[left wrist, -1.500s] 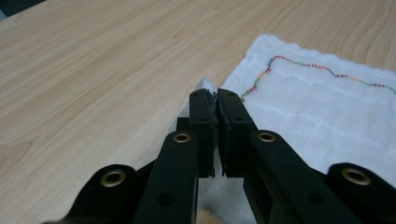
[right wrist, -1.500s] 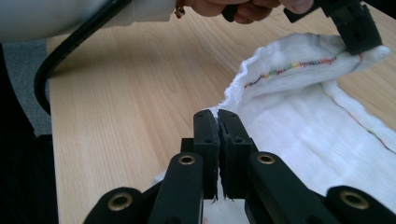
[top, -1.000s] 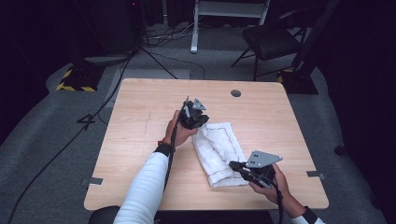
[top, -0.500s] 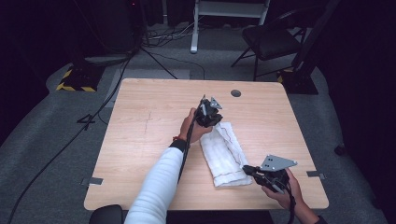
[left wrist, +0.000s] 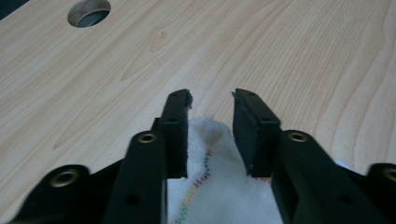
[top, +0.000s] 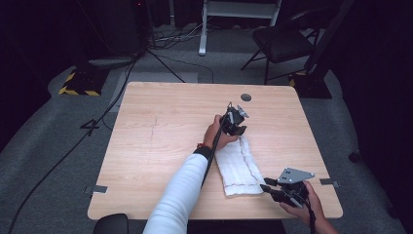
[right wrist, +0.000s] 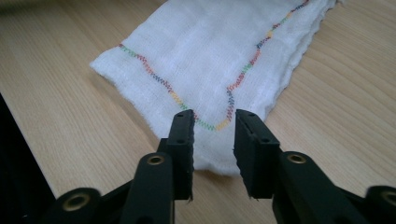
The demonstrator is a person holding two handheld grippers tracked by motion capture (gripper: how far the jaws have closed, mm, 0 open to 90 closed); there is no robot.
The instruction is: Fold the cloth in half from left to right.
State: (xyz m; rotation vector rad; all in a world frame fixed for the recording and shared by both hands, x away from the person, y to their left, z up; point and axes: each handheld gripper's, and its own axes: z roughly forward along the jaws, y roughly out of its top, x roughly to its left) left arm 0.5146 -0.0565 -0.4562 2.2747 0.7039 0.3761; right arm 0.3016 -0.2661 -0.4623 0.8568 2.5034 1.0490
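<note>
On the wooden bench [top: 160, 146] a folded white cloth [top: 239, 165] lies flat with its long axis running from the near right edge up toward the middle, a wavy line of coloured stitching along it and no readable writing or label on it. At its far end the left gripper [left wrist: 212, 100] has just been opening, the cloth's end between its parted jaws but unpressed. At the near end the right gripper [right wrist: 214, 120] has likewise just opened, released over the stitched corner.

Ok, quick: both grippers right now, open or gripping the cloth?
Left gripper: open, jaws just opening over the far end of the white cloth, not gripping it.
Right gripper: open, jaws just opening at the near end, gripping nothing.
</note>
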